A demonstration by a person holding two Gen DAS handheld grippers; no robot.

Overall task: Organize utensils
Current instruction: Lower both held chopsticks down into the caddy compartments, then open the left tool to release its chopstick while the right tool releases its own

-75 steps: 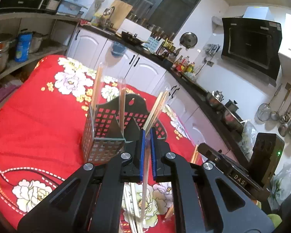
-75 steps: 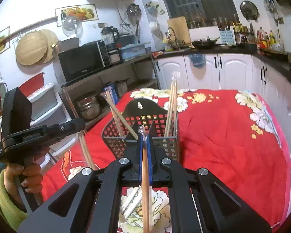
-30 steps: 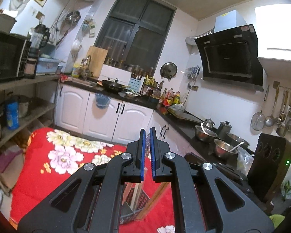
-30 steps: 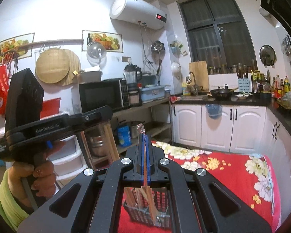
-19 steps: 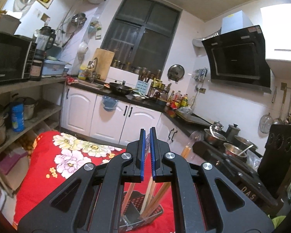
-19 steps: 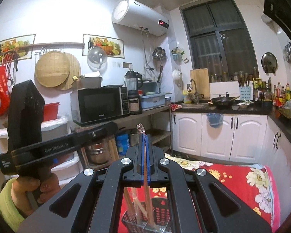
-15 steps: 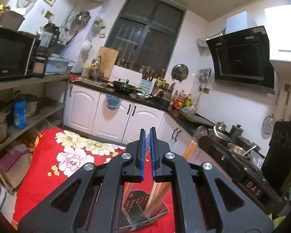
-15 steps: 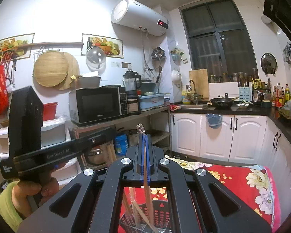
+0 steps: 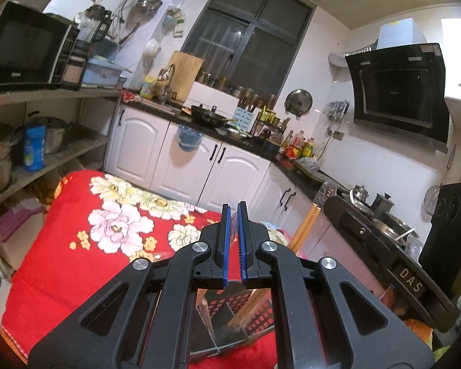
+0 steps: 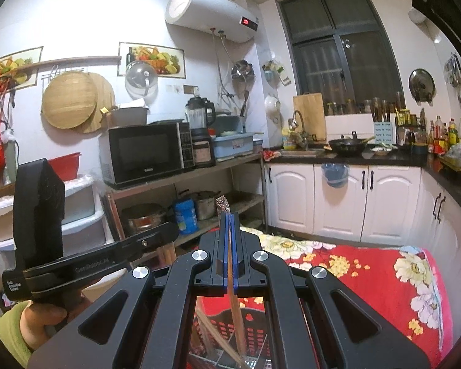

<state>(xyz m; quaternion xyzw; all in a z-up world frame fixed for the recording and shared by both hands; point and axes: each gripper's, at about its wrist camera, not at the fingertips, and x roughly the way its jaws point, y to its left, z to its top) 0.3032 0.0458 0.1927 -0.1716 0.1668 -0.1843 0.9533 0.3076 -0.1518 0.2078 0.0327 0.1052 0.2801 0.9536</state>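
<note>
My left gripper (image 9: 233, 243) is shut on a plastic-wrapped chopstick pair (image 9: 201, 303) that hangs down behind its arms. Only the clear wrapper tip shows between the blue pads. Under it a black mesh utensil basket (image 9: 230, 310) stands on the red floral cloth (image 9: 76, 261), with several chopsticks (image 9: 252, 304) leaning in it. My right gripper (image 10: 229, 246) is shut on a brown wrapped chopstick pair (image 10: 234, 304). That pair slants down into the basket (image 10: 224, 326), its wrapper tip above the pads. It also shows in the left wrist view as chopsticks (image 9: 304, 227) beside the right tool's black housing (image 9: 384, 261).
A hand (image 10: 43, 316) in a green sleeve holds the left tool's housing (image 10: 76, 264) at the left. Open shelves with pots (image 10: 144, 215) and a microwave (image 10: 144, 153) stand beyond the table's far left edge. White cabinets (image 9: 199, 163) and a dark counter run behind and to the right.
Both views have dipped, so more of the red cloth and the basket shows. The right gripper's chopsticks have come lower into the basket. Both grippers stay shut.
</note>
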